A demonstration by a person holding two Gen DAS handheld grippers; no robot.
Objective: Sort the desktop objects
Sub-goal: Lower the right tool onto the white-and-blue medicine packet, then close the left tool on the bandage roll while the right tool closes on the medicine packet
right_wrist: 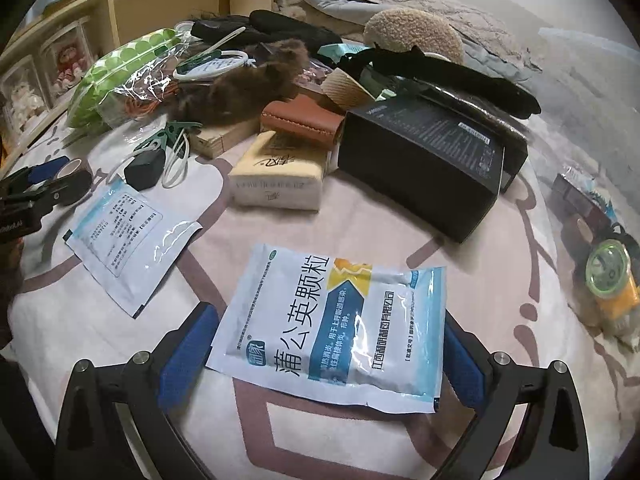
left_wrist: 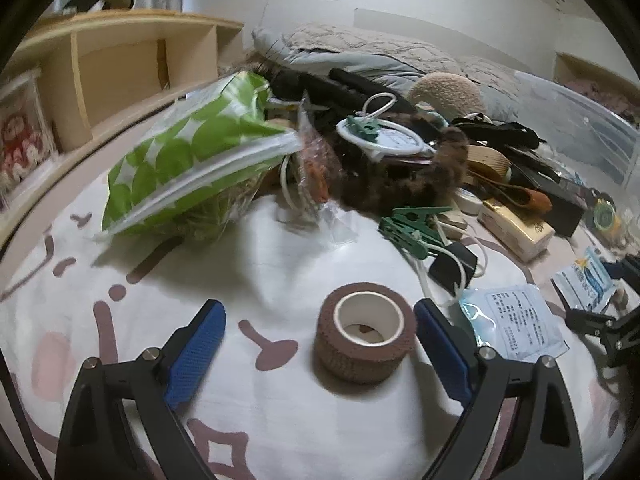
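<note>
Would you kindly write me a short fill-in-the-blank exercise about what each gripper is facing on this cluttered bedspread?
1. Between the left gripper's open jaws stands a brown roll of ____.
2. The pads on both grippers are coloured ____.
3. The right gripper straddles a flat blue-and-white ____ printed with large characters.
4. The black box lies ____ the cream tissue pack in the right wrist view.

Missing words: tape; blue; sachet; right of

Dim, soft light — fisheye edges, slight blur.

Medicine sachet (right_wrist: 332, 328) between hand-held gripper (right_wrist: 326, 344) pads
</note>
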